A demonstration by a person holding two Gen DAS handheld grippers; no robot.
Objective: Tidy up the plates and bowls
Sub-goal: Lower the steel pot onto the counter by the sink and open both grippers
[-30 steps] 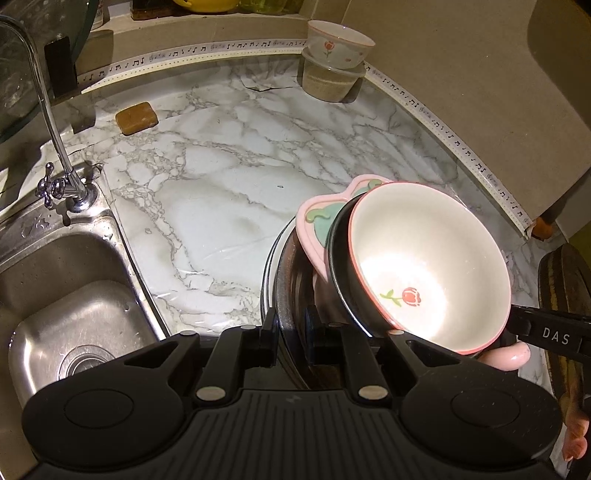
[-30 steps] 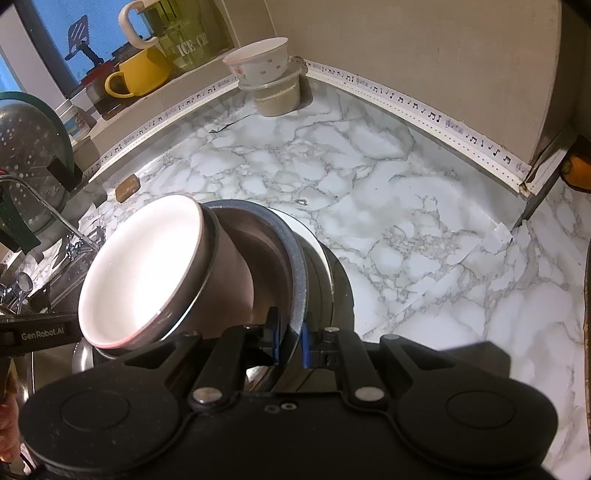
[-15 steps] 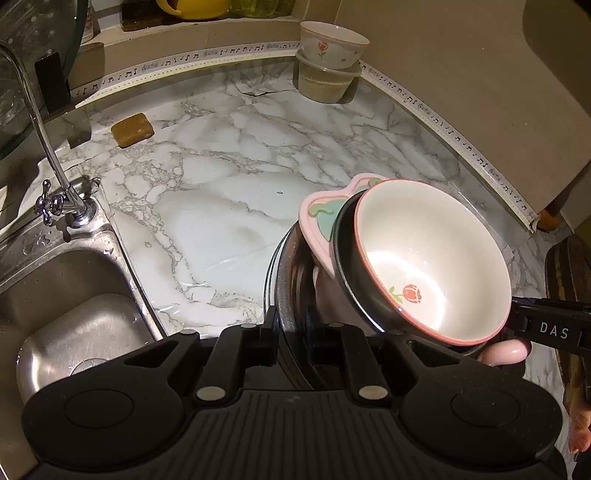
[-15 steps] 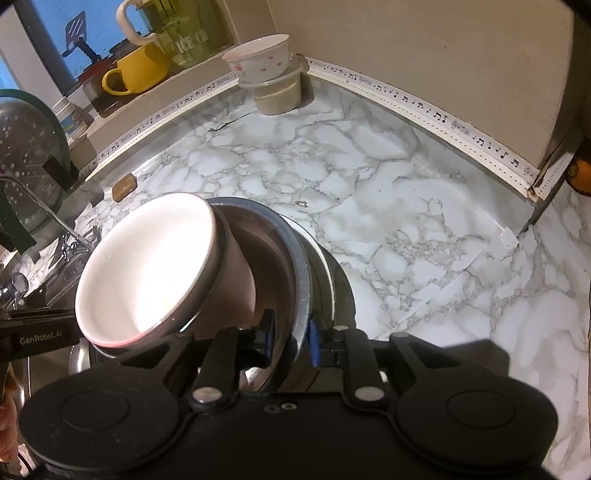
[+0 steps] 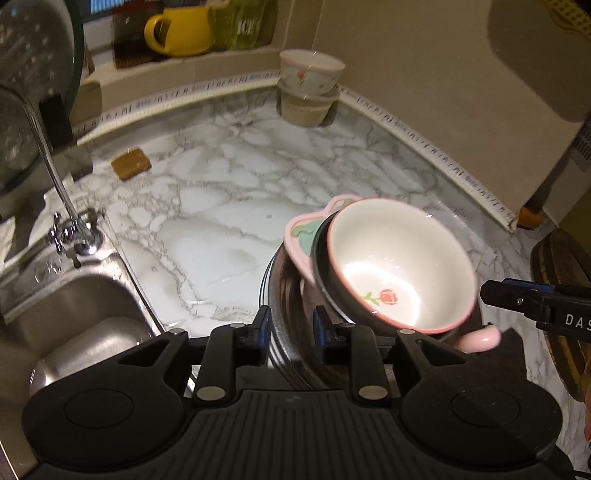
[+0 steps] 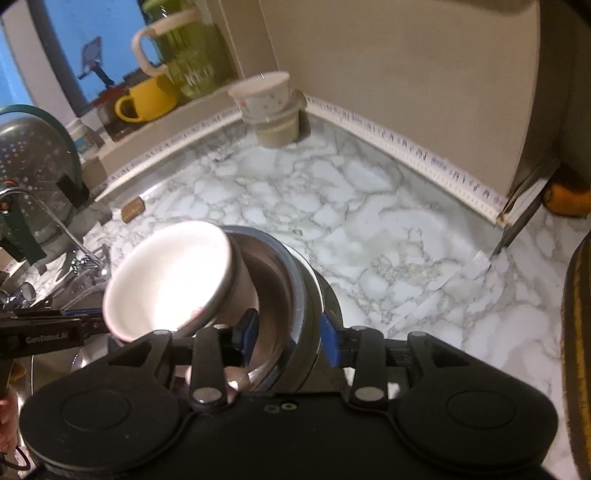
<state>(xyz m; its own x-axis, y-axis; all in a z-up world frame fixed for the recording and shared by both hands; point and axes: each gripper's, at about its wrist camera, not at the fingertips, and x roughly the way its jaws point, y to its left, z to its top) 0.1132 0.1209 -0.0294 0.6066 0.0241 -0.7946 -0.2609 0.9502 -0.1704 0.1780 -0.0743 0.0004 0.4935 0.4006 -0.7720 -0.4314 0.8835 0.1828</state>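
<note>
A steel bowl [image 5: 284, 325] holds a tilted white bowl with a pink rim and a rose [image 5: 395, 269], a dark bowl under it and a pink heart-shaped plate [image 5: 299, 236]. My left gripper [image 5: 290, 326] is shut on the steel bowl's rim. In the right wrist view my right gripper [image 6: 288, 334] stands open around the steel bowl's other rim [image 6: 295, 295], with gaps on both sides; the white bowl [image 6: 170, 280] leans left. Two stacked bowls [image 5: 308, 88] stand in the far corner of the marble counter [image 5: 221, 206].
A steel sink [image 5: 74, 317] and tap [image 5: 70, 229] lie at the left. A brown sponge [image 5: 131, 162] lies near the back ledge, which carries a yellow mug [image 5: 181, 31] and a green jug [image 6: 188, 51]. A colander [image 6: 33, 173] stands left. A dark round board [image 5: 565, 306] is at right.
My right gripper's fingers have spread apart from the steel bowl's rim. Both views have tilted up, showing more of the ledge. The left gripper keeps its grip.
</note>
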